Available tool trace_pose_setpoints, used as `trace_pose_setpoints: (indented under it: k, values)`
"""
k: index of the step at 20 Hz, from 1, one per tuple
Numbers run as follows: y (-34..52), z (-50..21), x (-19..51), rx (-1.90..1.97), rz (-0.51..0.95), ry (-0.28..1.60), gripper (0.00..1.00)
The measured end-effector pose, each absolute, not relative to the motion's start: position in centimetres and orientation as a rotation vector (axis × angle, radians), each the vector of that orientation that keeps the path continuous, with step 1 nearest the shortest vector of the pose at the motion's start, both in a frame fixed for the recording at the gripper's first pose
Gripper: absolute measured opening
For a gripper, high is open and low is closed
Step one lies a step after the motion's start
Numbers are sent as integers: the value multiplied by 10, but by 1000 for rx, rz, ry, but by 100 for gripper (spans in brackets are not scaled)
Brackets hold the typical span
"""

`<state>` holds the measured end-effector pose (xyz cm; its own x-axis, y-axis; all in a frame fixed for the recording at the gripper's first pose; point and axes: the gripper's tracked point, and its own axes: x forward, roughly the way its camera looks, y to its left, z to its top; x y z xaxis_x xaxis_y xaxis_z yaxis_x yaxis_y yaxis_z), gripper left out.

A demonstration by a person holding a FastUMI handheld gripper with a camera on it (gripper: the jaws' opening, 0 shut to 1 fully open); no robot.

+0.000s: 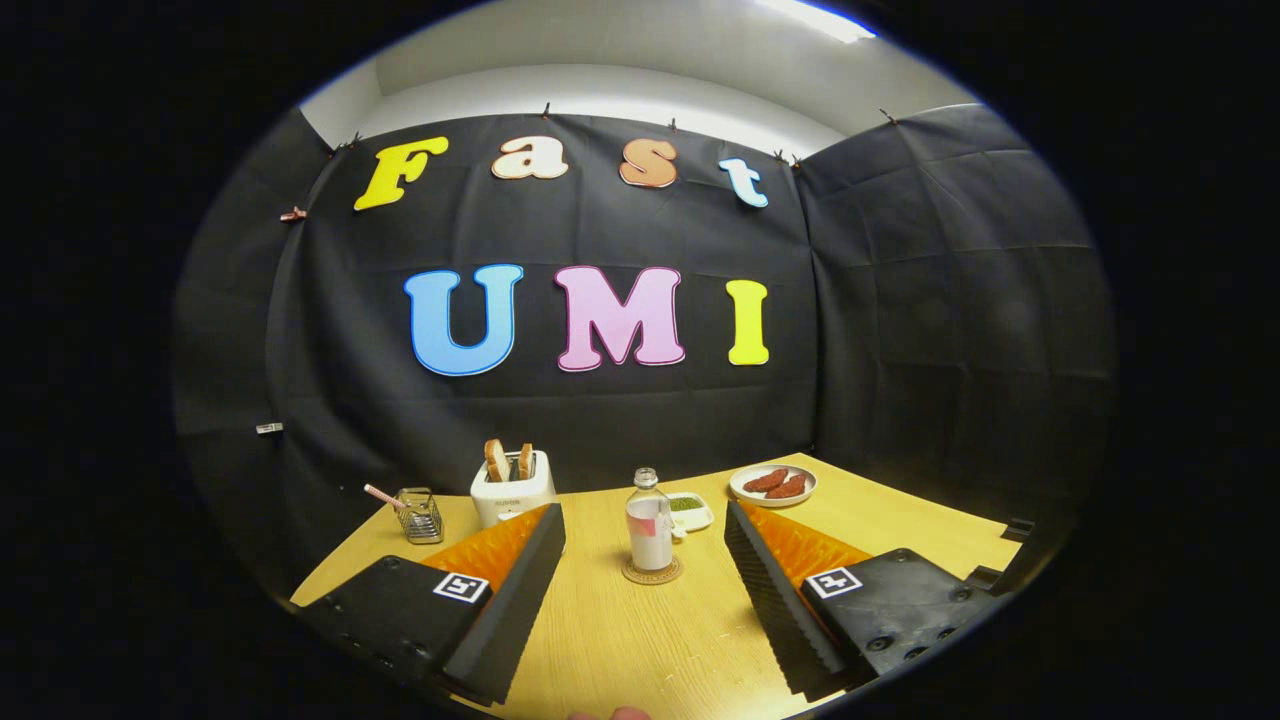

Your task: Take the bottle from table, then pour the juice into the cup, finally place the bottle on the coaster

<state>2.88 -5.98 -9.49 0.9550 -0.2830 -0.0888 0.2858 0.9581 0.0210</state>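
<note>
A small clear bottle [650, 533] with pale pinkish juice and a label stands upright on a round cork coaster [651, 573], on the wooden table [620, 640]. It is ahead of my gripper [645, 520], roughly centred between the two fingers and a little beyond their tips. The fingers [520, 580] stand wide apart and touch nothing, so the gripper is open. I cannot make out a cup among the things on the table.
A white toaster [512, 490] with two slices of bread stands beyond the left finger. Left of it is a small wire basket [420, 515] with a straw. Behind the bottle lies a small white dish [690, 510] of greens, and farther right a plate [773, 484] of sausages.
</note>
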Motion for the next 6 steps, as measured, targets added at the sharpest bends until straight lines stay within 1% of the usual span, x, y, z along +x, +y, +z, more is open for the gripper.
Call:
trace_pose_setpoints:
  k: [6]
  values:
    - [-46,-94,18,16,-247,96,99]
